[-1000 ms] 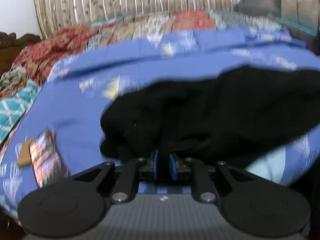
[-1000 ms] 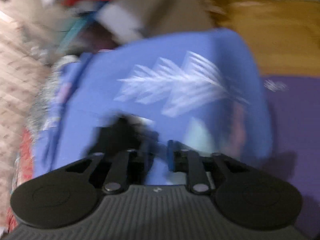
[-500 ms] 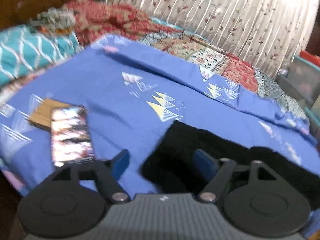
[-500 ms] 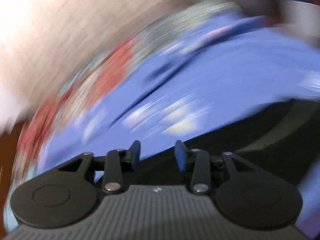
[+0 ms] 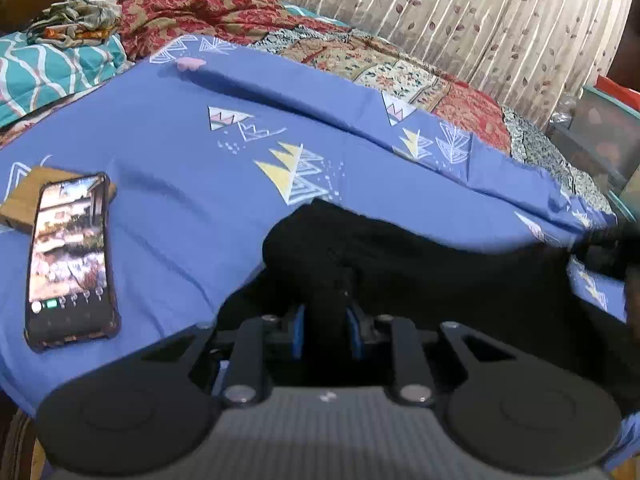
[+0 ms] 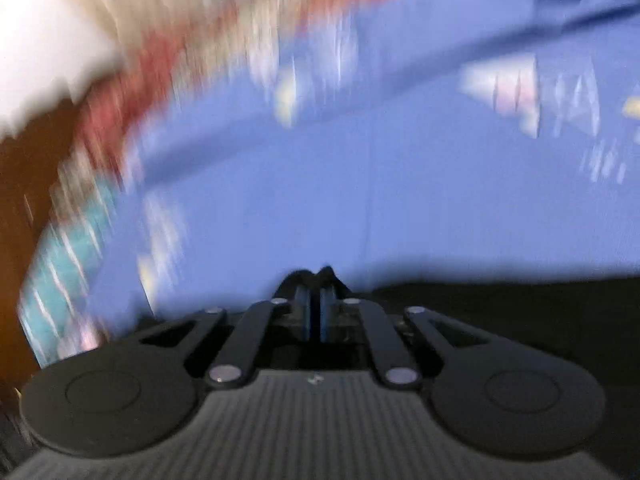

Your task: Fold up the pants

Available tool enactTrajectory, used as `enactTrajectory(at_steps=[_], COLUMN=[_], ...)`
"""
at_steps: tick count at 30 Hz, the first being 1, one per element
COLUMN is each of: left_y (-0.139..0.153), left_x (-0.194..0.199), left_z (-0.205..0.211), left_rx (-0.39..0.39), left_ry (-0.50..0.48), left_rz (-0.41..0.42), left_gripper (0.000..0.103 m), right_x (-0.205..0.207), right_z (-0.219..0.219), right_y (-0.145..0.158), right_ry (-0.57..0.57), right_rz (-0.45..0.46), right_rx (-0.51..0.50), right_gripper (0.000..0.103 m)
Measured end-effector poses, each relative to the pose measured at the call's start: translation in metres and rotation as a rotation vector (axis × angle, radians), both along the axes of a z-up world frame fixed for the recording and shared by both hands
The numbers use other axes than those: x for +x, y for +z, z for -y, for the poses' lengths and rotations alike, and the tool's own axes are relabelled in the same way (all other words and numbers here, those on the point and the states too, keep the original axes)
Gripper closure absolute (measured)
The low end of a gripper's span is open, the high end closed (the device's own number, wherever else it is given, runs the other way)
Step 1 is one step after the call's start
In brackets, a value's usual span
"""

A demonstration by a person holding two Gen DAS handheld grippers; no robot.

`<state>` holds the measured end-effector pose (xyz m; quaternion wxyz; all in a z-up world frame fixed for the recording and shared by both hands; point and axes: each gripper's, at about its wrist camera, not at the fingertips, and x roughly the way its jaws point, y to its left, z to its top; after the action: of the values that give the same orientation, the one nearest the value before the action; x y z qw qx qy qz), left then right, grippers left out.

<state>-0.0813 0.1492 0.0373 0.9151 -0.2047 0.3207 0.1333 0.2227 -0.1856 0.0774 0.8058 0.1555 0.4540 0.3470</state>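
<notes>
The black pants (image 5: 440, 264) lie bunched on the blue patterned bedsheet (image 5: 200, 160), stretching from the middle to the right edge of the left wrist view. My left gripper (image 5: 326, 328) is shut on a fold of the pants, with black cloth pinched between its blue pads. In the blurred right wrist view my right gripper (image 6: 315, 312) is shut on an edge of the pants (image 6: 520, 308), with a bit of black cloth poking out above the pads. The blue sheet (image 6: 360, 180) lies beyond it.
A phone (image 5: 70, 256) with its screen lit lies on the sheet at the left, partly on a brown wallet (image 5: 24, 200). Red and teal blankets (image 5: 192, 4) are heaped at the back. A leaf-print curtain (image 5: 460, 12) hangs behind the bed. A storage bin (image 5: 604, 136) stands at the right.
Both grippers were open half a second ago and have shut on the pants. The right wrist view keeps swinging and stays blurred.
</notes>
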Motion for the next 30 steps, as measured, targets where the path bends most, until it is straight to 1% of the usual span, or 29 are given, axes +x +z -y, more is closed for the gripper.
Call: enactTrajectory(at_steps=[1, 2, 3, 4, 5, 6, 7, 8, 9, 10, 11, 12, 14, 16, 17, 18, 19, 20, 21, 22, 23, 24, 26, 28, 30], left_y=[-0.003, -0.005, -0.005, -0.004, 0.0, 0.004, 0.008, 0.013, 0.017, 0.02, 0.022, 0.024, 0.024, 0.022, 0.019, 0.016, 0.012, 0.007, 0.004, 0.003, 0.005, 0.01, 0.024, 0.039, 0.046], left_x=[0.003, 0.006, 0.007, 0.007, 0.004, 0.0, -0.005, -0.009, -0.015, -0.018, -0.02, -0.021, -0.017, -0.003, 0.004, 0.012, 0.021, 0.03, 0.037, 0.043, 0.044, 0.044, 0.036, 0.021, 0.007], left_z=[0.001, 0.004, 0.006, 0.006, 0.004, 0.0, -0.006, -0.012, -0.019, -0.027, -0.036, -0.045, -0.058, -0.065, -0.066, -0.064, -0.063, -0.06, -0.057, -0.053, -0.049, -0.045, -0.041, -0.042, -0.045], left_rx=[0.002, 0.013, 0.025, 0.03, 0.021, 0.0, -0.021, -0.031, -0.035, -0.048, -0.074, -0.11, -0.172, -0.214, -0.231, -0.239, -0.237, -0.228, -0.221, -0.204, -0.18, -0.161, -0.132, -0.144, -0.169], left_ry=[-0.009, -0.02, -0.026, -0.034, -0.042, -0.046, -0.04, -0.012, 0.022, 0.044, 0.057, 0.069, 0.085, 0.081, 0.067, 0.058, 0.057, 0.053, 0.037, 0.031, 0.03, 0.021, 0.008, 0.017, 0.032], left_rz=[-0.011, -0.028, -0.038, -0.037, -0.026, -0.008, 0.01, 0.023, 0.041, 0.055, 0.063, 0.068, 0.073, 0.053, 0.039, 0.019, -0.014, -0.054, -0.086, -0.114, -0.113, -0.095, -0.021, 0.095, 0.191], left_gripper=[0.077, 0.074, 0.073, 0.071, 0.066, 0.059, 0.051, 0.033, 0.021, 0.02, 0.02, 0.02, 0.02, 0.02, 0.02, 0.025, 0.03, 0.052, 0.074, 0.075, 0.081, 0.085, 0.092, 0.092, 0.09], right_x=[0.004, 0.003, 0.003, 0.003, 0.003, 0.001, 0.0, -0.003, -0.009, -0.013, -0.023, -0.037, -0.059, -0.089, -0.108, -0.121, -0.134, -0.142, -0.148, -0.153, -0.158, -0.163, -0.174, -0.176, -0.181], right_z=[0.004, -0.001, -0.012, -0.023, -0.029, -0.029, -0.021, -0.013, -0.006, -0.002, 0.003, 0.013, 0.003, -0.023, -0.04, -0.057, -0.072, -0.087, -0.102, -0.115, -0.125, -0.13, -0.125, -0.115, -0.104], right_y=[0.002, -0.003, -0.013, -0.023, -0.033, -0.038, -0.037, -0.034, -0.031, -0.024, -0.016, -0.007, 0.007, 0.016, 0.018, 0.017, 0.014, 0.007, -0.002, -0.011, -0.02, -0.022, -0.01, 0.012, 0.036], right_ry=[-0.027, -0.025, -0.009, 0.007, 0.016, 0.016, -0.002, -0.038, -0.073, -0.103, -0.107, -0.075, 0.101, 0.335, 0.45, 0.535, 0.602, 0.651, 0.685, 0.72, 0.744, 0.738, 0.709, 0.625, 0.539], right_rz=[0.027, 0.06, 0.091, 0.099, 0.097, 0.093, 0.088, 0.079, 0.083, 0.106, 0.143, 0.166, 0.187, 0.213, 0.248, 0.284, 0.313, 0.324, 0.312, 0.286, 0.274, 0.29, 0.385, 0.49, 0.6], right_rx=[0.033, 0.005, -0.094, -0.195, -0.252, -0.246, -0.207, -0.162, -0.138, -0.115, -0.082, -0.043, 0.044, 0.073, 0.064, 0.049, 0.03, 0.003, -0.034, -0.079, -0.138, -0.172, -0.158, -0.147, -0.122], right_gripper=[0.096, 0.095, 0.087, 0.078, 0.075, 0.071, 0.061, 0.057, 0.053, 0.053, 0.053, 0.053, 0.051, 0.039, 0.035, 0.026, 0.025, 0.026, 0.042, 0.089, 0.091, 0.092, 0.092, 0.092, 0.092])
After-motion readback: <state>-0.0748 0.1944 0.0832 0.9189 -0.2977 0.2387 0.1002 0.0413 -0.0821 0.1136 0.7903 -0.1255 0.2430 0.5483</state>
